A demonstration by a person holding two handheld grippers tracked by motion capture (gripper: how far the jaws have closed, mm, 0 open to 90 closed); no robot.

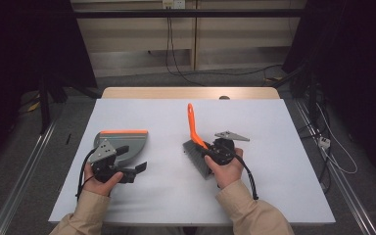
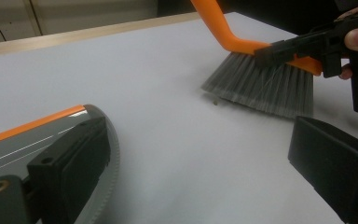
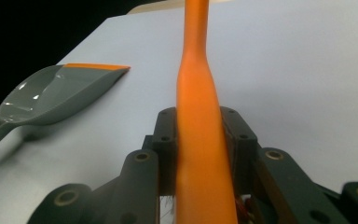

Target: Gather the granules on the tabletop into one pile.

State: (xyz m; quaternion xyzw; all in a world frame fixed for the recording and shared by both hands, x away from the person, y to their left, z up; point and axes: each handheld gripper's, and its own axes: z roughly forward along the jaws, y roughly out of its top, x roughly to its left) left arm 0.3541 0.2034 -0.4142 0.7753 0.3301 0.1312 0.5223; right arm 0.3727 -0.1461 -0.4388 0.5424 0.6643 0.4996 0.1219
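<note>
White desk [image 1: 274,161] before me: my right claw [image 1: 210,149] clamps the brush [image 1: 196,142] to sweep, while my left claw [image 1: 127,159] gapes empty beside the dustpan [image 1: 129,142], ready to steady it.

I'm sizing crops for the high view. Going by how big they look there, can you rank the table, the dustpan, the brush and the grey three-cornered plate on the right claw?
1. Table, by far the largest.
2. Dustpan and brush: too alike to rank, the dustpan broader, the brush longer.
3. Grey three-cornered plate, the smallest.
</note>
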